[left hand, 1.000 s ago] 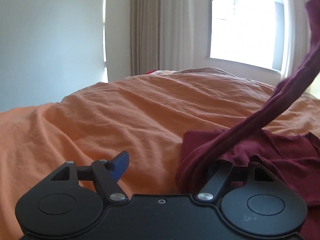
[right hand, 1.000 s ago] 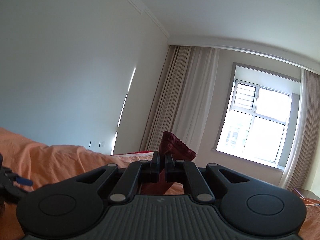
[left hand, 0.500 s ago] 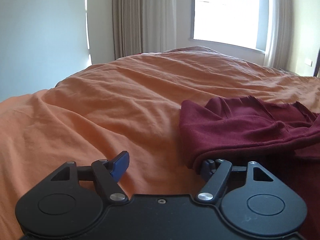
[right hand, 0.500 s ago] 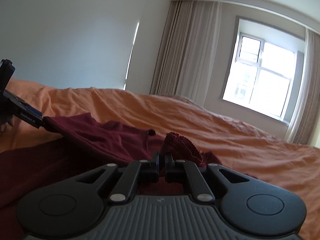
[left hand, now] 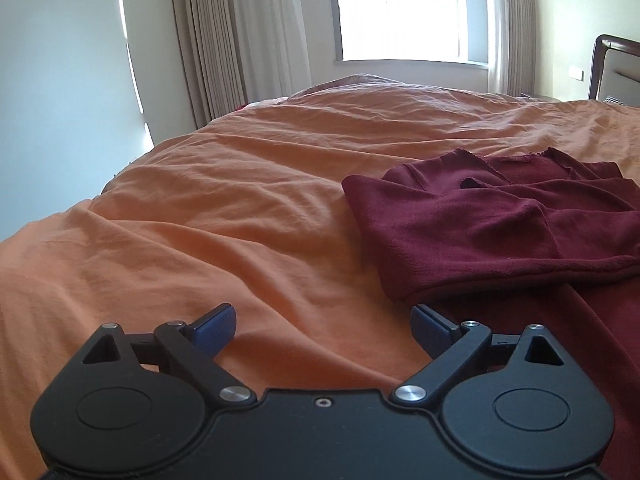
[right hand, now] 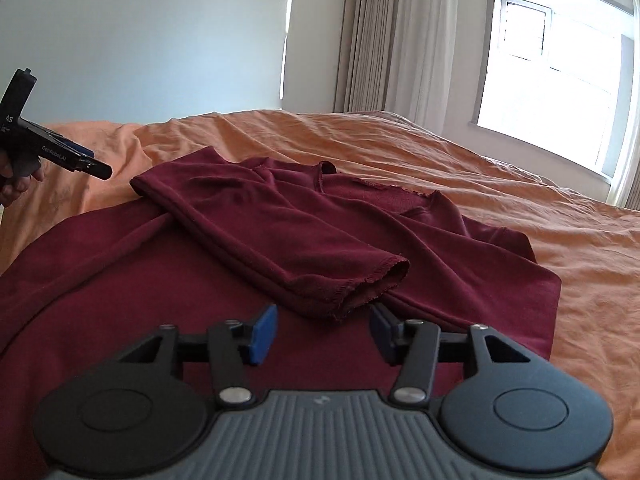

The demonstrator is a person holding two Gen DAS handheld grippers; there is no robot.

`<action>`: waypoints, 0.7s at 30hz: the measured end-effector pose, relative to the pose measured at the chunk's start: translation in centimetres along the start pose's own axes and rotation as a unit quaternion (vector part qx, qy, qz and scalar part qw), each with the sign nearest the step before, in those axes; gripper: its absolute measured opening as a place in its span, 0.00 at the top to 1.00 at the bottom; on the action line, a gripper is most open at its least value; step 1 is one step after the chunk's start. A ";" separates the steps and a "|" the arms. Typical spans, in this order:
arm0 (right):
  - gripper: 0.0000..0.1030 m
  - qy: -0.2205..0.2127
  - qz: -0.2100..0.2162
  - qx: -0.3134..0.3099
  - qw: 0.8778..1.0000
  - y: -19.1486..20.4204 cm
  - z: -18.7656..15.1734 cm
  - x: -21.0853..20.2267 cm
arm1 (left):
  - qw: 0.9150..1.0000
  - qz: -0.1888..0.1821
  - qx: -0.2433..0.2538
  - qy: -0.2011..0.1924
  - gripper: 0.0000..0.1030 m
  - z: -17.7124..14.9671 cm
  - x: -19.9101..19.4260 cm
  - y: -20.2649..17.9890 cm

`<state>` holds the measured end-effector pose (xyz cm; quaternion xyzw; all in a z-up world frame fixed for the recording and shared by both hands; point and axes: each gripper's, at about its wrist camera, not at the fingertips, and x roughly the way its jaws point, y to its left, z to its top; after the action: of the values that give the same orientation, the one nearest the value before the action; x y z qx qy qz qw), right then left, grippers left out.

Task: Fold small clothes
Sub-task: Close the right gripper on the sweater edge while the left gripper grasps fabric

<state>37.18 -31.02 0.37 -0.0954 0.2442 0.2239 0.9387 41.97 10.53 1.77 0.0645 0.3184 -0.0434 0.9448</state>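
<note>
We see a dark red shirt [right hand: 256, 264] lying on the orange bedsheet [left hand: 224, 208], one sleeve [right hand: 280, 240] folded across its body, the cuff just ahead of our right gripper [right hand: 323, 330]. That gripper's fingers are opening; only the shirt's flat body lies under the gap, gripped by neither pad. Our left gripper [left hand: 322, 326] is also spreading, over bare sheet, with the shirt's folded edge just beside its right finger. To the left and beyond the shirt the sheet runs wide and free toward the curtains [left hand: 240, 40] and window [left hand: 400, 12]. The shirt's near hem is cut off below both views.
</note>
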 end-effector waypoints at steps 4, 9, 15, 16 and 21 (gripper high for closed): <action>0.44 -0.012 -0.012 0.028 0.999 -1.7 1.2 0.6 | 0.999 -0.002 -0.036 -0.008 0.02 1.1 -0.6 1.6; 0.46 -0.011 -0.008 0.086 0.996 -3.6 2.1 3.1 | 0.995 0.004 -0.095 -0.009 0.02 3.9 2.1 1.5; 0.61 0.001 -0.001 0.107 0.994 -4.5 2.1 5.4 | 0.993 -0.025 -0.116 0.003 0.09 7.2 7.6 0.2; 0.67 0.003 0.002 0.108 0.994 -4.6 2.0 5.6 | 0.992 -0.034 -0.118 0.008 0.15 7.6 8.4 0.0; 0.96 0.002 0.010 0.085 0.996 -4.2 2.1 6.0 | 0.982 -0.077 -0.159 0.061 0.76 8.0 12.3 -0.3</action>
<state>44.71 -31.84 -0.54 -0.0129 0.2650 0.2118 0.9406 56.47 8.58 0.60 -0.1085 0.3819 -0.0606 0.9158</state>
